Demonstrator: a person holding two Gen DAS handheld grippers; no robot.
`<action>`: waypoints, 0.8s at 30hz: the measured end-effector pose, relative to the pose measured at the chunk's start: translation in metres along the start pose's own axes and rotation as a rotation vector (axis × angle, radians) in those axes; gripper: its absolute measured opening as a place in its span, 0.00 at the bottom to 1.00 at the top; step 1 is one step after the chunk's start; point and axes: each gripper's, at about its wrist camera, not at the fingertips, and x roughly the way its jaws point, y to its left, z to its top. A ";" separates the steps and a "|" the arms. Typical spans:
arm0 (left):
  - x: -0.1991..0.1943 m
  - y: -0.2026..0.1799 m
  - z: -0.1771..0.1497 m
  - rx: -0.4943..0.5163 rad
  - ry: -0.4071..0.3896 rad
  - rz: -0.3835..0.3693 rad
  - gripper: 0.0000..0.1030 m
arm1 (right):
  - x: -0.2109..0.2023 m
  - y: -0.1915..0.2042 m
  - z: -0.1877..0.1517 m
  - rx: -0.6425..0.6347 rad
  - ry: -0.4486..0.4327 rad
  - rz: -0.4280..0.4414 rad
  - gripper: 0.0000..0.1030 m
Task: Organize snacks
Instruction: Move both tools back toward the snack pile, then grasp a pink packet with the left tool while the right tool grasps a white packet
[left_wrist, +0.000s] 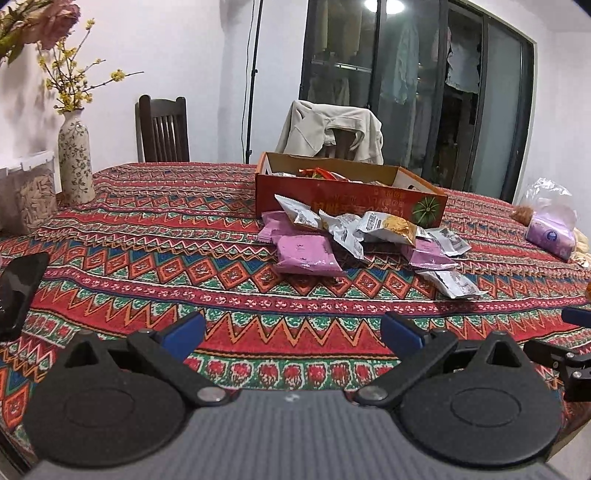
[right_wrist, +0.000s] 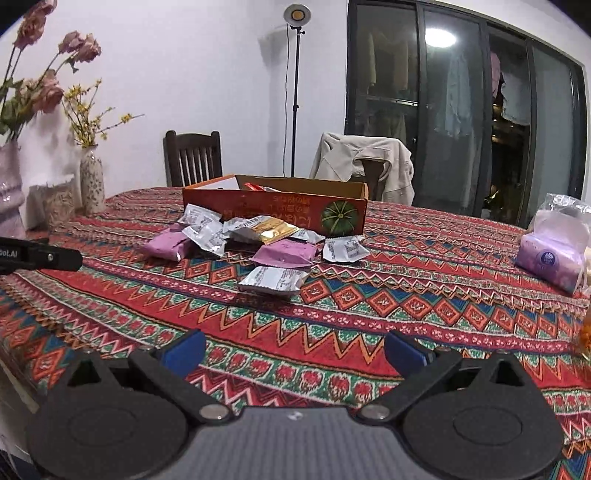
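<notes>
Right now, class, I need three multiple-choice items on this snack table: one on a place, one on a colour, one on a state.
1. Where do the loose snack packets lie?
A. on the tablecloth in front of the box
B. on the chair
C. beside the vase

2. What colour is the outside of the box?
A. blue
B. red
C. white

3. How does the left claw stand?
A. shut on a packet
B. shut on nothing
C. open, holding nothing

Answers:
1 A, the packets are heaped on the tablecloth against the near side of the box.
2 B, its near wall is red with a green pumpkin picture.
3 C, its blue fingers stand wide apart with only cloth between them.
</notes>
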 end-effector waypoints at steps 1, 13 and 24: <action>0.004 -0.001 0.001 0.004 0.004 0.000 1.00 | 0.002 0.000 0.002 0.002 0.002 0.008 0.97; 0.096 -0.010 0.046 0.039 0.020 -0.012 0.98 | 0.068 -0.010 0.043 0.063 0.058 0.059 0.83; 0.152 -0.013 0.053 0.073 0.145 -0.037 0.61 | 0.143 0.003 0.065 0.061 0.169 0.079 0.64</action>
